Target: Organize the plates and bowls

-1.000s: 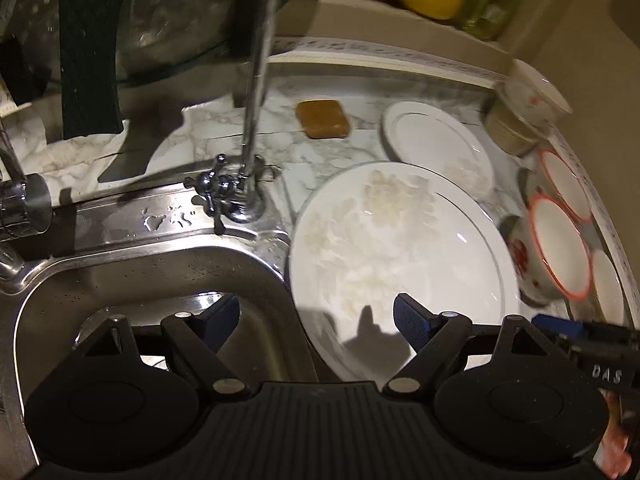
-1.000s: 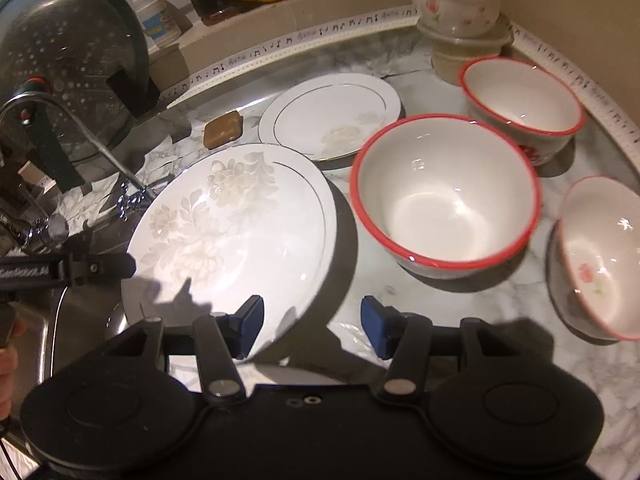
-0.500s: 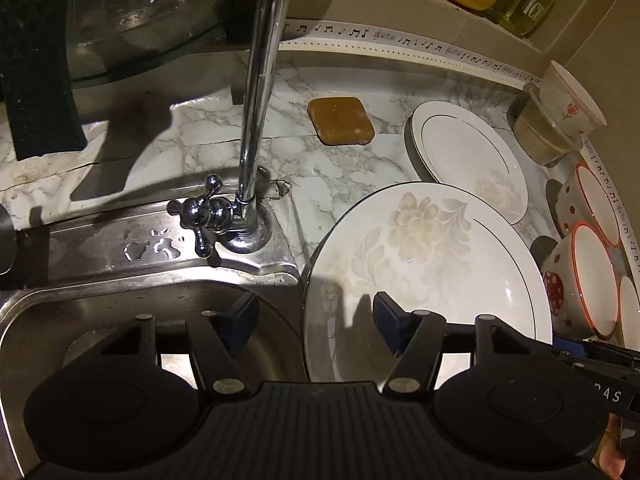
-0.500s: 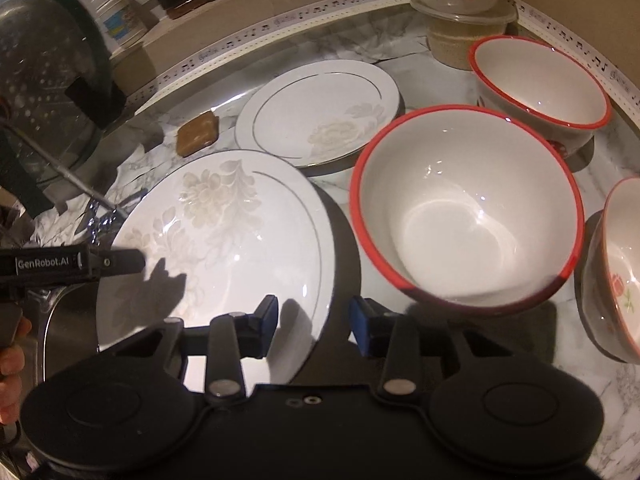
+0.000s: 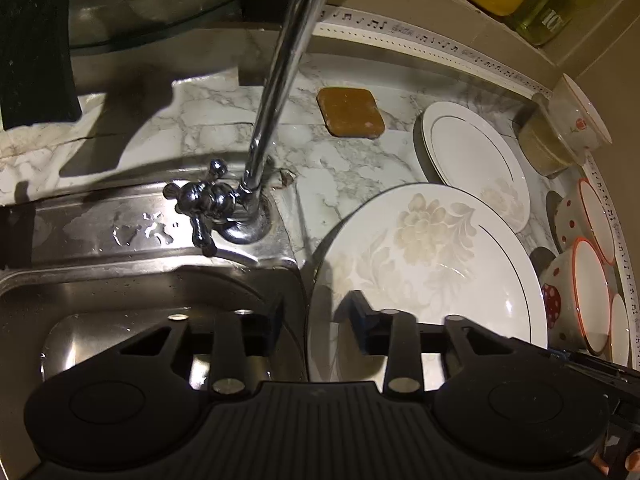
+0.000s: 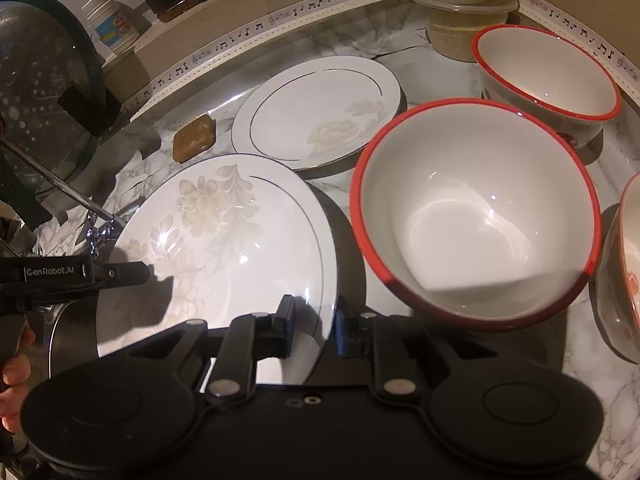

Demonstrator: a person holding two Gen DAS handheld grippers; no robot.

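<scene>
Both your grippers have dropped closer to the big flowered plate (image 5: 432, 264) since a second ago, and their jaws are closing. Your left gripper (image 5: 316, 326) straddles the plate's edge by the sink (image 5: 120, 304); your right gripper (image 6: 314, 330) straddles the opposite edge, with a gap visible on both, so neither pinches it yet. That plate lies on the marble counter (image 5: 344, 164), overlapping the sink corner. Crowding it: the tap (image 5: 256, 168) behind your left jaws, a smaller plate (image 6: 320, 112), a brown sponge (image 6: 194, 138), and a red-rimmed bowl (image 6: 476, 216) just beside your right jaws.
</scene>
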